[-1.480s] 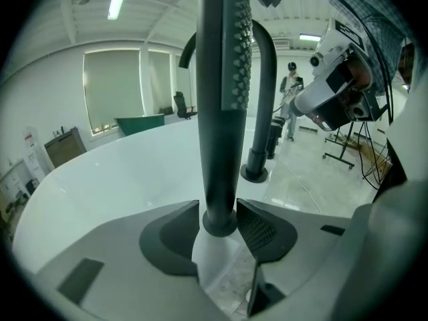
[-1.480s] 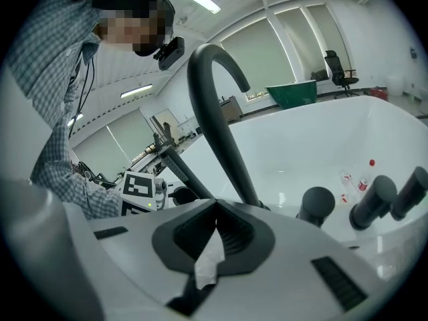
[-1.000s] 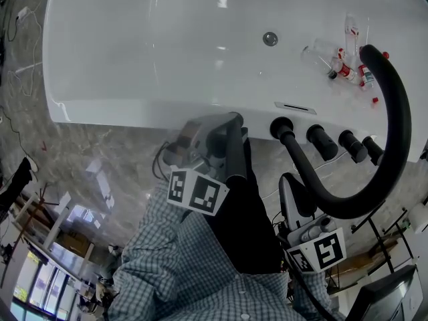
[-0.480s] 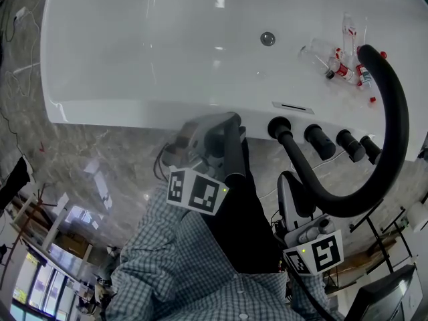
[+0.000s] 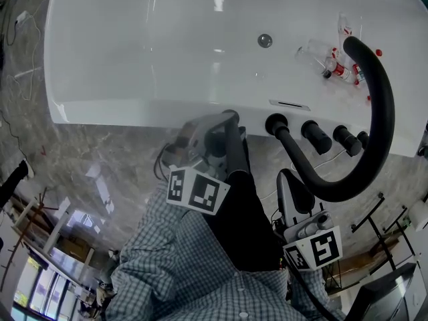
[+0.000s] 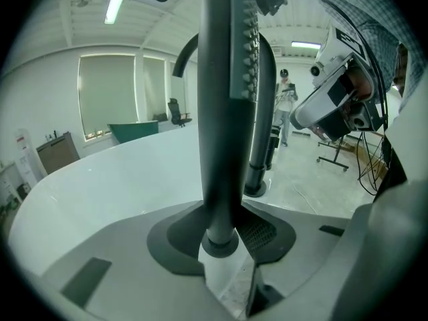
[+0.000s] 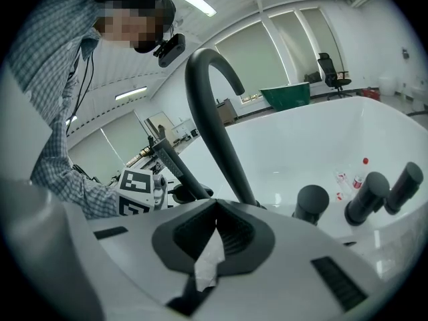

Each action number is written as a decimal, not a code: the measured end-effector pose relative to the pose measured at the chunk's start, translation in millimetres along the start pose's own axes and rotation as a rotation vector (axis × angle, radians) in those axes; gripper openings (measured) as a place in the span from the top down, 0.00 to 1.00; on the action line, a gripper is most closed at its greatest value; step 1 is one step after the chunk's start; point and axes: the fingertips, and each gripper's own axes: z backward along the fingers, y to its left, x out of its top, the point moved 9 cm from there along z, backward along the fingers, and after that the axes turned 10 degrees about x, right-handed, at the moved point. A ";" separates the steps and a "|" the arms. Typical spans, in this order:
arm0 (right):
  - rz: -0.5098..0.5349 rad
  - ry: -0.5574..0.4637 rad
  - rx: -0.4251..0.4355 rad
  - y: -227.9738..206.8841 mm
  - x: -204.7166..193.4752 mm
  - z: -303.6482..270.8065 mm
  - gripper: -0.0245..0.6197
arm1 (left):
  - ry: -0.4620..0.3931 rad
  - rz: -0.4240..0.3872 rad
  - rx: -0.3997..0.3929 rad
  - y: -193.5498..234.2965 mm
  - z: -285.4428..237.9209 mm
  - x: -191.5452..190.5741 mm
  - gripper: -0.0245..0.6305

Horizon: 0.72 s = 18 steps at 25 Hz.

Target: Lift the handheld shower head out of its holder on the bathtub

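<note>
The dark grey, bar-shaped shower head (image 5: 235,156) stands at the near rim of the white bathtub (image 5: 134,109). My left gripper (image 5: 227,122) is shut on its lower stem. In the left gripper view the shower head (image 6: 227,112) rises straight up from between the jaws of the left gripper (image 6: 224,246), with its nozzle rows facing right. My right gripper (image 5: 289,179) hangs lower right of the tap, shut and empty. From the right gripper (image 7: 214,212) I see the shower head (image 7: 167,159) slanting at the left. Its holder is hidden.
A tall curved black spout (image 5: 374,126) arches over the tub rim, with black knobs (image 5: 317,136) beside it. Small bottles (image 5: 338,65) lie inside the tub near the drain (image 5: 265,41). A person (image 6: 286,95) stands far off. Marble floor and a metal rack (image 5: 374,246) lie below.
The head view has shifted a little; both grippers and the shower head keep nearly the same pose.
</note>
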 end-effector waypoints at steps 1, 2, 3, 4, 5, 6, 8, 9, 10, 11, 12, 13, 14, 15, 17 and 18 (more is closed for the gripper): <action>0.003 -0.004 -0.001 0.6 1.0 1.0 0.94 | 0.000 -0.002 -0.001 0.1 1.0 1.5 0.74; 0.005 -0.008 -0.001 1.3 2.2 2.1 0.94 | 0.002 -0.008 -0.003 0.0 2.0 2.8 0.75; 0.008 -0.012 -0.001 1.9 3.3 3.3 0.94 | 0.004 -0.016 -0.005 -0.3 2.9 3.9 0.75; 0.011 -0.015 -0.001 2.4 4.4 4.7 0.94 | 0.005 -0.024 -0.007 -0.6 3.8 5.0 0.75; 0.016 -0.016 -0.002 2.5 5.4 6.4 0.94 | 0.006 -0.031 -0.007 -1.1 4.8 6.3 0.75; 0.021 -0.018 -0.003 2.4 6.7 8.2 0.94 | 0.006 -0.036 -0.006 -1.6 6.0 7.8 0.75; 0.028 -0.025 -0.009 2.6 10.2 12.2 0.94 | 0.002 -0.040 -0.006 -1.8 9.1 11.6 0.75; 0.031 -0.028 -0.013 3.3 12.1 14.3 0.94 | 0.000 -0.041 -0.008 -1.5 10.9 13.6 0.75; 0.034 -0.032 -0.015 4.5 13.9 16.2 0.94 | -0.001 -0.042 -0.009 -1.0 12.8 15.5 0.75; 0.036 -0.035 -0.015 5.9 15.6 17.9 0.94 | -0.003 -0.041 -0.009 -0.3 14.8 17.2 0.75; 0.039 -0.040 -0.014 7.4 17.3 19.4 0.94 | -0.005 -0.038 -0.007 0.6 16.6 19.0 0.75; 0.042 -0.045 -0.011 8.8 19.1 20.8 0.94 | -0.007 -0.035 -0.004 1.5 18.4 21.0 0.75; 0.045 -0.050 -0.010 9.9 21.3 22.2 0.94 | -0.010 -0.032 0.001 2.3 20.0 23.6 0.75; 0.050 -0.055 -0.009 10.7 24.0 23.6 0.94 | -0.014 -0.030 0.005 3.1 21.3 26.8 0.75; 0.061 -0.065 -0.007 12.1 31.0 26.3 0.94 | -0.017 -0.030 0.011 4.1 24.1 34.4 0.75; 0.067 -0.070 -0.007 13.3 35.1 27.4 0.94 | -0.016 -0.030 0.013 4.4 26.1 38.3 0.75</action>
